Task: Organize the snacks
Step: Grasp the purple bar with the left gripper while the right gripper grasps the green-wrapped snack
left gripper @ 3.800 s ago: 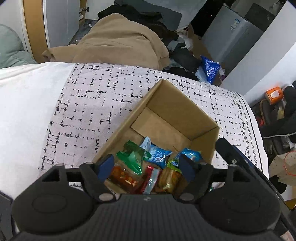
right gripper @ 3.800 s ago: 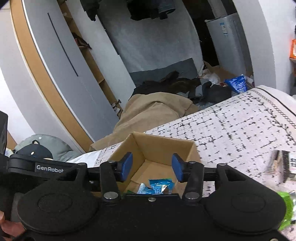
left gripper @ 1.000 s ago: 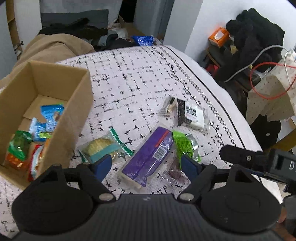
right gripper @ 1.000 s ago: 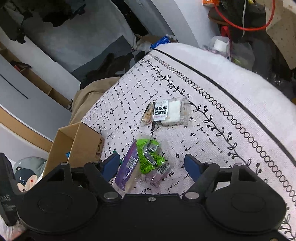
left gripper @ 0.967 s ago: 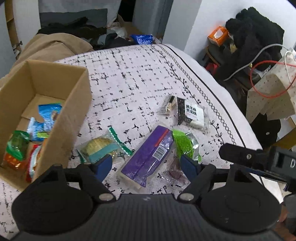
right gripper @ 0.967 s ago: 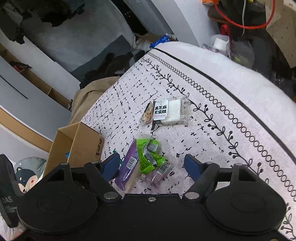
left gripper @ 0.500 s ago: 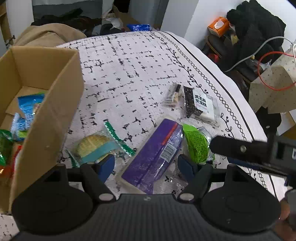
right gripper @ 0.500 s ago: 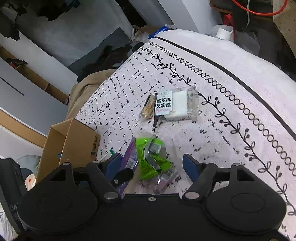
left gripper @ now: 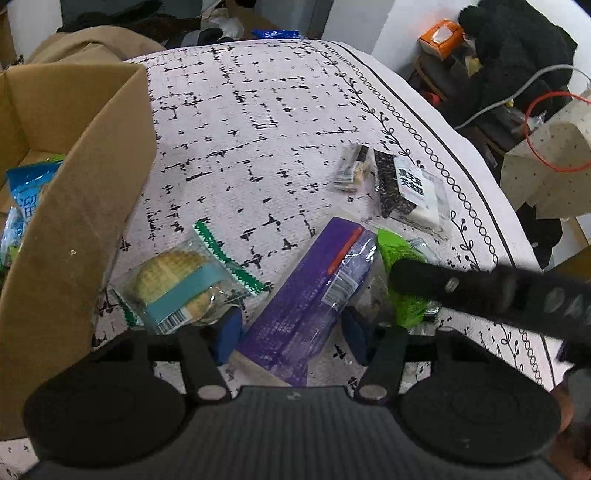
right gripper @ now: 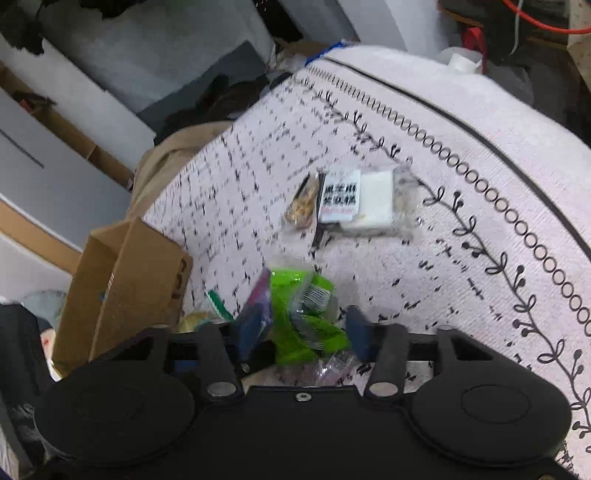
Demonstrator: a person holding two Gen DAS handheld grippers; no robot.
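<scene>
A long purple snack pack point(left gripper: 310, 295) lies on the patterned cloth, and my left gripper point(left gripper: 293, 332) stands open with its blue pads on either side of the pack's near end. Left of it lies a round biscuit in a clear green-edged wrapper point(left gripper: 181, 280). A green snack bag point(right gripper: 299, 314) lies beside the purple pack point(right gripper: 255, 314), and my right gripper point(right gripper: 301, 338) hangs open over it. Farther off lie a black-and-white labelled pack point(left gripper: 410, 192) and a small nut bar point(left gripper: 352, 168). The cardboard box point(left gripper: 66, 206) at the left holds several snacks.
The right gripper's black body point(left gripper: 480, 291) crosses the left wrist view over the green bag. Beyond the table's right edge are a black garment point(left gripper: 517, 48), cables and an orange box point(left gripper: 441, 35). A tan blanket point(left gripper: 92, 44) lies behind the box.
Both grippers have moved from over the box to the loose snacks and dropped lower. The left now straddles the purple pack; the right has closed in on the green bag.
</scene>
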